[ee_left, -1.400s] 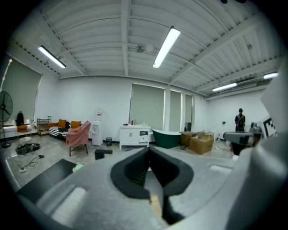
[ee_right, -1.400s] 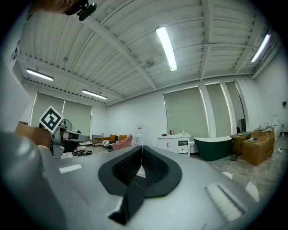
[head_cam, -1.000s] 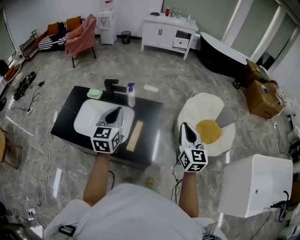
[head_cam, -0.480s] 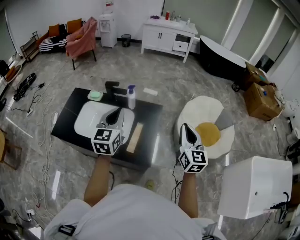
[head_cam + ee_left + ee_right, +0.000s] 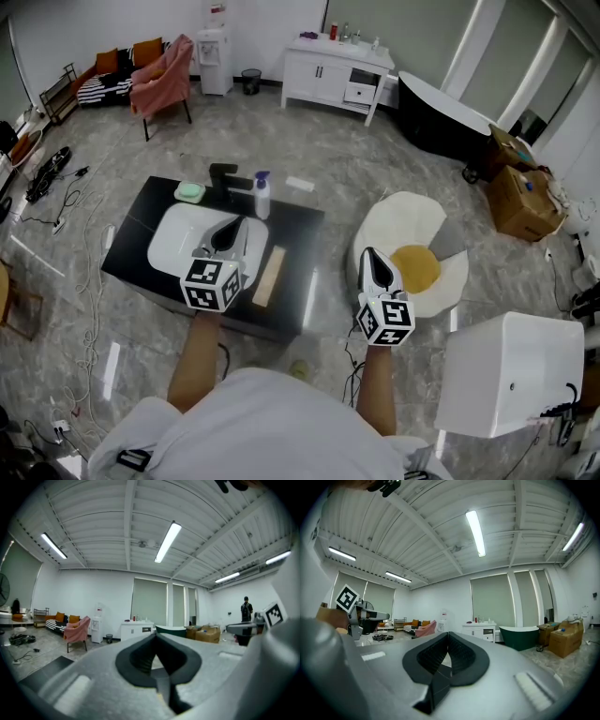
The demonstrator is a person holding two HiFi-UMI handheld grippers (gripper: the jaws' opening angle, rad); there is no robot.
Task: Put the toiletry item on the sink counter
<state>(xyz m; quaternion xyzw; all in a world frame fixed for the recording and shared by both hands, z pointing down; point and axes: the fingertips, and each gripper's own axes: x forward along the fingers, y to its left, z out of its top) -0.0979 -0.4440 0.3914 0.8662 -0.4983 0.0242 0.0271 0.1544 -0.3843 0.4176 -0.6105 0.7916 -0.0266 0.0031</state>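
– Black sink counter (image 5: 141, 225) is sitting low on the floor in front of the person, with a white basin (image 5: 173, 239) sunk into it. Why are both tools hanging there idle?

– In my judgement, because nothing is in hand to place. The left gripper (image 5: 228, 230) is hovering over the basin's right edge, jaws pressed together and nothing between them. Its own view is showing only the room beyond the tips. The right gripper (image 5: 373, 258) is hanging clear of the counter, over the egg-shaped rug (image 5: 394, 211), likewise clenched on nothing.

– Where is the toiletry item standing?

– A white spray bottle (image 5: 262, 192) is standing upright on the counter behind the basin's right side, just beside the dark faucet (image 5: 225, 173). It is probably sitting there to be in reach of the tap. A pale wooden strip (image 5: 270, 272) is lying flat on the counter to the right of the basin. A green soap dish (image 5: 189, 188) is resting at the back left. I cannot tell which of these the task is meaning.

– Assessment?

– Every candidate is already lying on the counter, apart from both tools. I am therefore reading this as either placement done or a pick not yet begun.
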